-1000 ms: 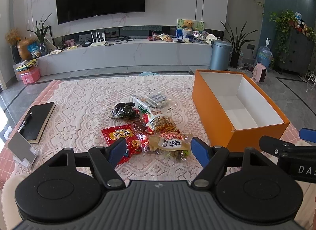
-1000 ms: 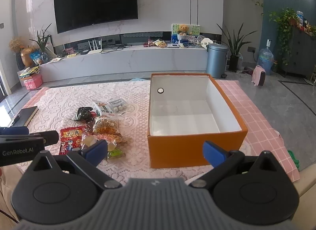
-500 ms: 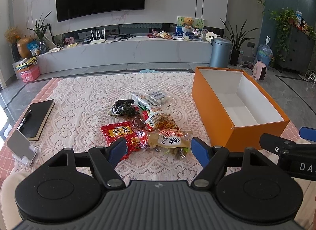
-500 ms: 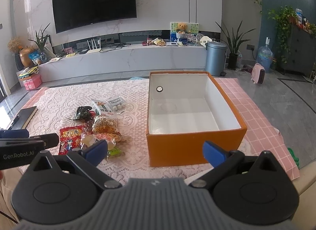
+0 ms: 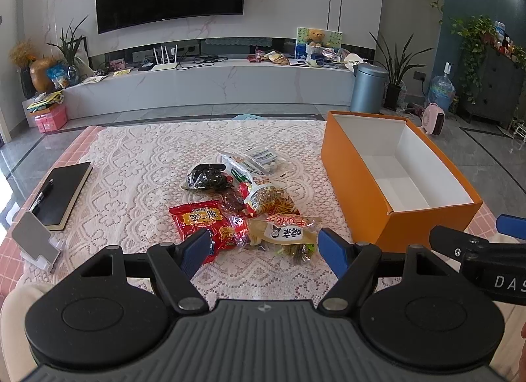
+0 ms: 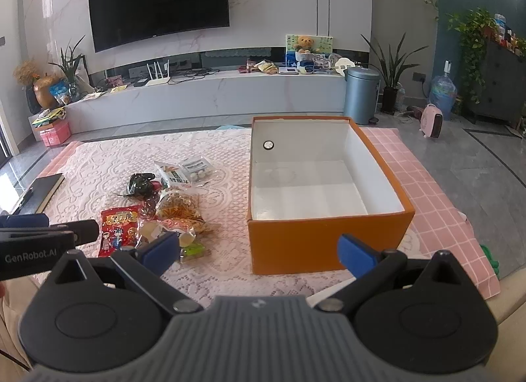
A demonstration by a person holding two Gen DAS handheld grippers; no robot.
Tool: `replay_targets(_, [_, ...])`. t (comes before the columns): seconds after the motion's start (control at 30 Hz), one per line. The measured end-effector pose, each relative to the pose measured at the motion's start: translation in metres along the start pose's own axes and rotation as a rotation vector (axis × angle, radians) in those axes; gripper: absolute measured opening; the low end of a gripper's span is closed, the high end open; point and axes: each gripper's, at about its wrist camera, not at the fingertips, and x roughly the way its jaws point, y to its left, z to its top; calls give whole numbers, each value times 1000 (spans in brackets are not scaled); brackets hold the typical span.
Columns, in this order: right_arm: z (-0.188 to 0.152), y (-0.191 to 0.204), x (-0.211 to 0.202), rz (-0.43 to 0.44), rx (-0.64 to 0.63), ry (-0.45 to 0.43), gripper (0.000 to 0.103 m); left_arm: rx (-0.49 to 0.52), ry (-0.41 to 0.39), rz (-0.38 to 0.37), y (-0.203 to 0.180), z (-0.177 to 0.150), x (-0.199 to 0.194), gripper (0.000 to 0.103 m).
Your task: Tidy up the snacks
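Both the left claw (image 5: pixel 264 247) and right claw (image 6: pixel 259 249) hang spread and empty above the lace-covered table (image 5: pixel 138 165), near crinkly snack packets (image 5: pixel 243 204) beside an open orange cardboard box (image 6: pixel 328 237).

Assorted crinkly plastic snack packets (image 5: pixel 243 204) lay heaped on the lace-covered surface (image 5: pixel 131 165), beside an empty, open orange cardboard box (image 6: pixel 328 237).

Right gripper (image 6: pixel 259 249) fingers apart, facing orange box (image 6: pixel 328 240); snacks (image 6: pixel 164 208) left
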Motion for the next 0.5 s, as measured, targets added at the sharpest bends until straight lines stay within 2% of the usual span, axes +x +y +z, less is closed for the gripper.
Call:
replay_targets(0.27, [-1, 0, 0, 2, -3, -2, 100, -12, 9, -7, 4, 0, 0, 88])
replay_targets(0.5, [-1, 0, 4, 13, 10, 10, 100, -12, -23, -48, 10, 3, -5, 87])
